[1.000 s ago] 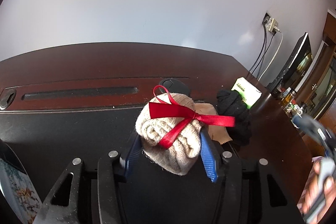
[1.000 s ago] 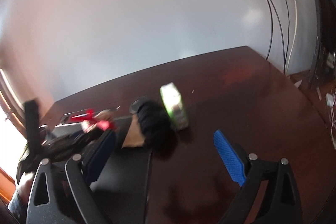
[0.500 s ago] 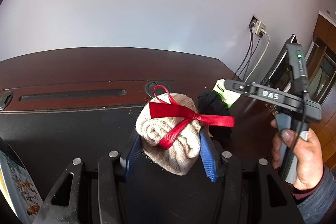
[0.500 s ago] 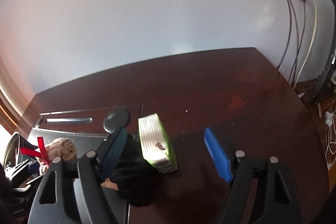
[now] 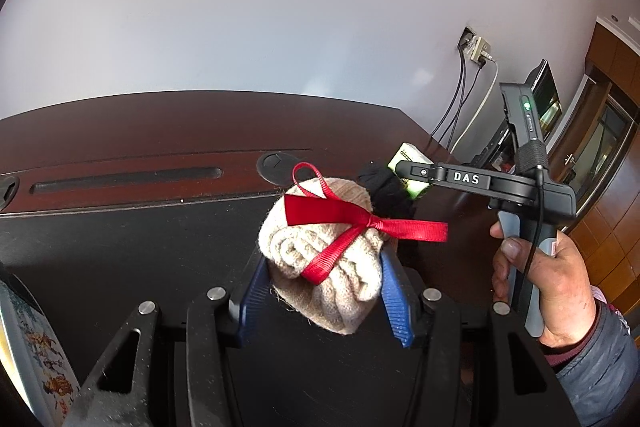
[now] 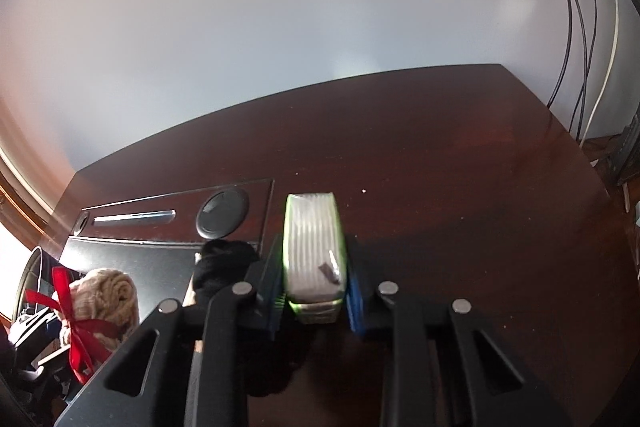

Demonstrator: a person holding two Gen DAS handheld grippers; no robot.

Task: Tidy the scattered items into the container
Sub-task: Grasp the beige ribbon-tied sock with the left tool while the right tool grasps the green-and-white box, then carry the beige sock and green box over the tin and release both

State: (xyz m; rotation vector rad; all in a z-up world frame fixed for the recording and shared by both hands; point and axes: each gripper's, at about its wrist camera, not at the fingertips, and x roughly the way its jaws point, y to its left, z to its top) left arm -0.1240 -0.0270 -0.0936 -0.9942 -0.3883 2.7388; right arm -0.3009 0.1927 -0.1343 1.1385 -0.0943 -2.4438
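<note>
Pickup step: my right gripper (image 6: 314, 285) clamps the tissue pack (image 6: 313, 247), left gripper (image 5: 320, 301) grips the ribbon-tied sock bundle (image 5: 322, 267); next, carry both to the container.

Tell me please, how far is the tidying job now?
Nothing shows as put away yet. In hand: the left gripper holds the beige knit bundle with red ribbon; the right gripper has just closed on the green tissue pack. Left: the black cloth on the desk.
</note>
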